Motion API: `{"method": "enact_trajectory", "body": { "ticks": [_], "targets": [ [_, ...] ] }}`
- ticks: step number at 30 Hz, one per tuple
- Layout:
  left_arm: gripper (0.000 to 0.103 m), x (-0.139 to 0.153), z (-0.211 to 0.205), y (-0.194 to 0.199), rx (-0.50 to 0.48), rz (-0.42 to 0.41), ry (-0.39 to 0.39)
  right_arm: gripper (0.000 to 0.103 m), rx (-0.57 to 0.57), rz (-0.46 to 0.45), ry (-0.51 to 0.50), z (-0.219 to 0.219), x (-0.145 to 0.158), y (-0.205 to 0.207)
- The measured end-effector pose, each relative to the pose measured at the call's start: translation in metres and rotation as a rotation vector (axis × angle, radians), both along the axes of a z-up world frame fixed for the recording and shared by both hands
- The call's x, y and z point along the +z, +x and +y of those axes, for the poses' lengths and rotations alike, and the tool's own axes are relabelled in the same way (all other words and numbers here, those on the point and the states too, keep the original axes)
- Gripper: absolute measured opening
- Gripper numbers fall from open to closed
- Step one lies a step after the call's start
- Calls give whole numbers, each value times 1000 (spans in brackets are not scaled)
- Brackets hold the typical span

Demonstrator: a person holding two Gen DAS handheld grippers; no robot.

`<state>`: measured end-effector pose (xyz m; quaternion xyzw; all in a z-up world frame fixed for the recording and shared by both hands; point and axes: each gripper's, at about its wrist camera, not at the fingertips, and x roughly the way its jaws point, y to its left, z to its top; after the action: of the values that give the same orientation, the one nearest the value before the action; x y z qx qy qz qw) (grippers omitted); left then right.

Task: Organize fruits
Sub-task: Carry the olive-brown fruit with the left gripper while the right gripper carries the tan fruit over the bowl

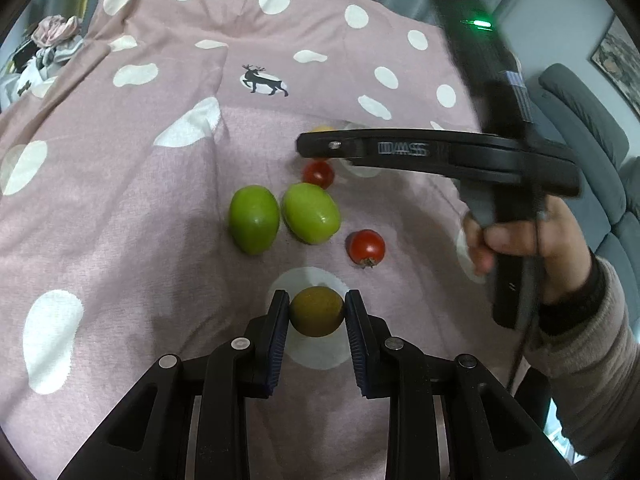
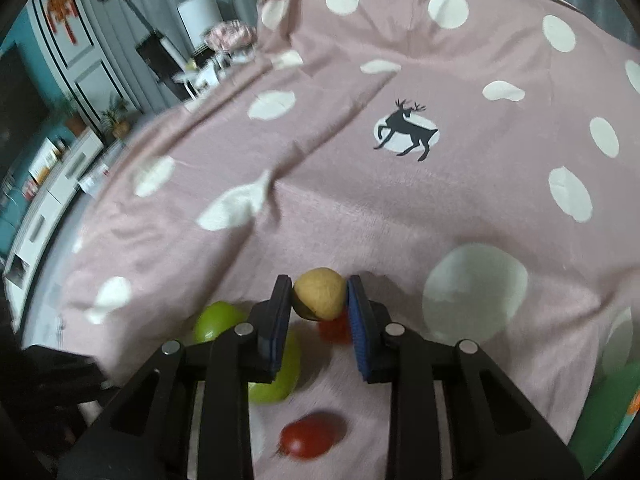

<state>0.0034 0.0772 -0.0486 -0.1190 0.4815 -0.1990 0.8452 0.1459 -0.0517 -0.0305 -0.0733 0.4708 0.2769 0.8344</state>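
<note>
Pink dotted cloth (image 2: 360, 208) with deer print (image 2: 404, 130), sofa (image 1: 600, 128) beside; left gripper (image 1: 317, 312) clenched a brownish fruit (image 1: 316, 311), right gripper (image 2: 319, 300) a tan fruit (image 2: 320, 294).

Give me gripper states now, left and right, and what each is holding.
Left gripper: shut on the olive-brown fruit, low over the pink cloth.
Right gripper: shut on the tan fruit, lifted above the other fruits.

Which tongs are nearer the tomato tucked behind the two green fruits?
Right. The right tongs, shut on a tan fruit, hover just above that tomato. The left tongs grip an olive-brown fruit well nearer the camera, beyond the green fruits.
</note>
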Motion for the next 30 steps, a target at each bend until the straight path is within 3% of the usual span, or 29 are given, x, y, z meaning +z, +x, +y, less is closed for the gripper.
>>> {"method": "enact_trajectory", "body": {
  "ticks": [6,15,30],
  "targets": [
    [29,9,-12,-3,-21,-16,1,29,-13,-28,73,-29,21,-42],
    [29,29,-36,-10,-55,-56,25,29,-71,-61,102,-68,33,-93],
    [29,56,-82,-14,-109,-120,56,29,-201,-147,163,-138,61,-130]
  ]
}}
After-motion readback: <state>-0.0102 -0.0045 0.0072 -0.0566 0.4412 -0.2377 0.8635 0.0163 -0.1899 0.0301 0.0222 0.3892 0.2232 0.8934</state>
